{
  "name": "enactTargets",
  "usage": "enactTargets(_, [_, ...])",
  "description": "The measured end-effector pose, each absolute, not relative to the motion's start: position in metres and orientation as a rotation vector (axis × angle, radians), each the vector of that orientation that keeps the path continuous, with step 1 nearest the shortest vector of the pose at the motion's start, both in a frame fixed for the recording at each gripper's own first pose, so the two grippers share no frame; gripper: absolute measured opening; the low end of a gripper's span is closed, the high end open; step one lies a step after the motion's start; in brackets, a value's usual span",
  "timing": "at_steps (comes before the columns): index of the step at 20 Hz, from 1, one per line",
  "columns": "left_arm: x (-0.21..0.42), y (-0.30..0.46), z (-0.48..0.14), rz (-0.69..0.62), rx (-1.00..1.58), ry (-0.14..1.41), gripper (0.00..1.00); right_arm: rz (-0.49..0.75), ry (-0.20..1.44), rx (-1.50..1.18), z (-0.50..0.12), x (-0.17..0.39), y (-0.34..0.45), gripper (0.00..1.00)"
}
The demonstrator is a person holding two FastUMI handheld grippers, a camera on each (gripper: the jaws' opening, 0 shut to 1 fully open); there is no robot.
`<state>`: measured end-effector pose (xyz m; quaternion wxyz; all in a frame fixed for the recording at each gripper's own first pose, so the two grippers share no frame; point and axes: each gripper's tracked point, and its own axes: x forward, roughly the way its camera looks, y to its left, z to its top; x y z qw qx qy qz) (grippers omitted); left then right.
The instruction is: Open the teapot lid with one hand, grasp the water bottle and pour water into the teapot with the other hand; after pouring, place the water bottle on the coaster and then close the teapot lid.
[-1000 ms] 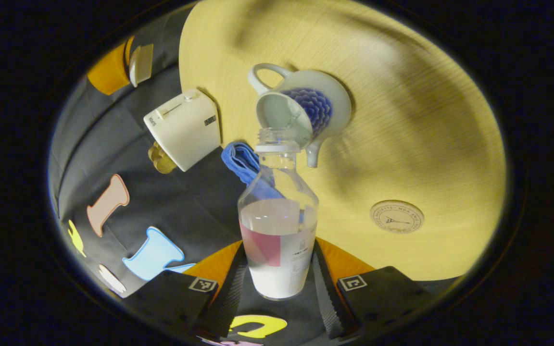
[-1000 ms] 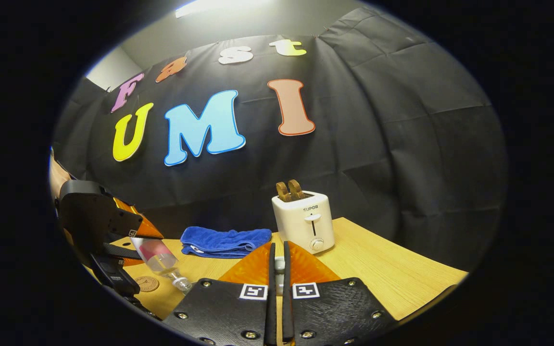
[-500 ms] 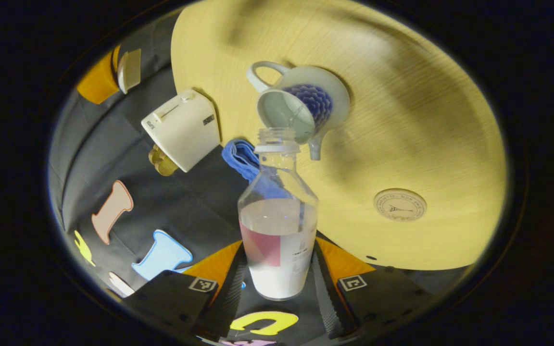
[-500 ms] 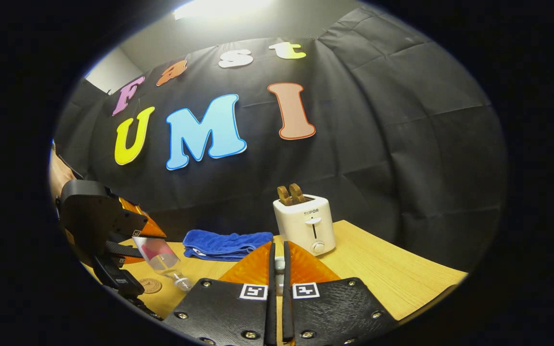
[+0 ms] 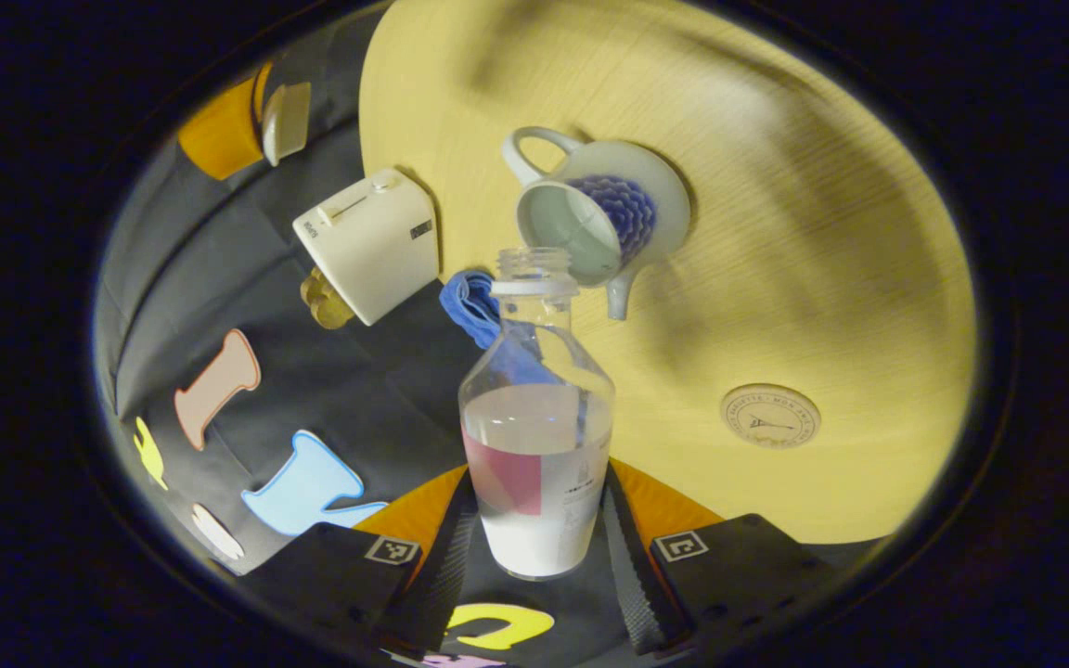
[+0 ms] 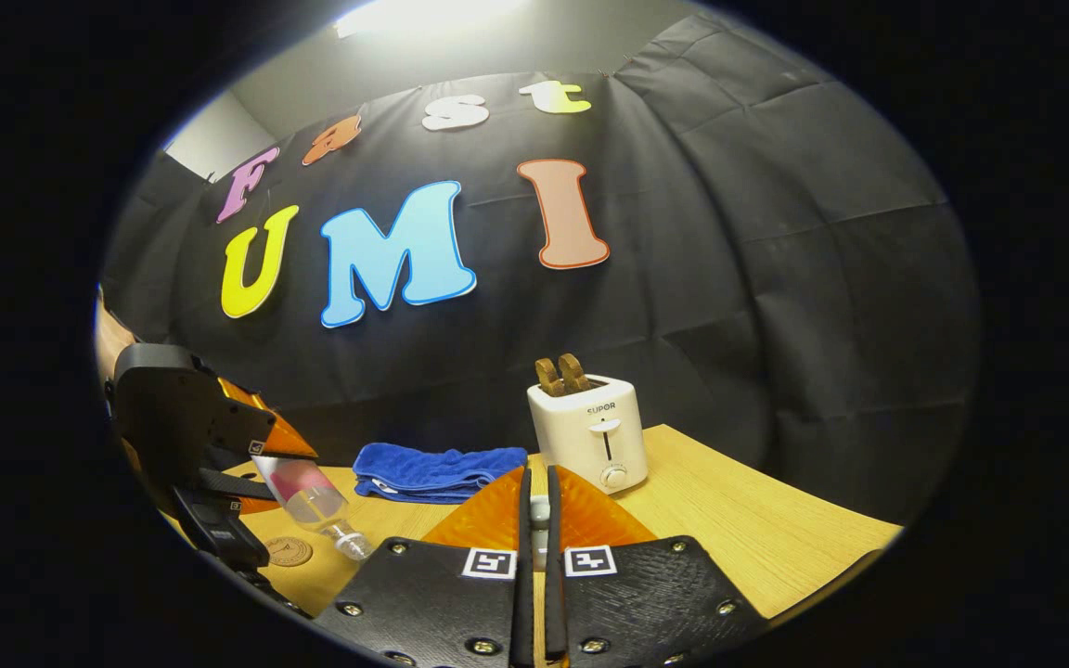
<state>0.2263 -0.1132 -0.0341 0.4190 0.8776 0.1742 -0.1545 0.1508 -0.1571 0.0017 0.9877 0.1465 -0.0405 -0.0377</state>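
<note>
Left gripper clamped on tilted water bottle, mouth over open teapot. Coaster near teapot. Right gripper pinching lid.

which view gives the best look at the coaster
The left gripper view: the round coaster lies bare on the wooden table, its whole face and printed ring visible. In the right gripper view the coaster is small and foreshortened at the lower left, beneath the tilted water bottle.

dim fisheye frames, glaring ceiling light, soft table shadows.
</note>
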Motion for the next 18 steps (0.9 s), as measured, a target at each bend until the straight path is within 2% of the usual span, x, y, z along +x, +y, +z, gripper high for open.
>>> enactTargets(13, [0.169,-0.064,-0.057,-0.352,1.57,0.411,0.8,-0.062,-0.059,0.236,-0.004,0.156,-0.137,0.05])
enactTargets(18, [0.157,-0.044,-0.069,-0.294,1.282,0.416,0.79,-0.054,-0.054,0.232,-0.005,0.158,-0.13,0.05])
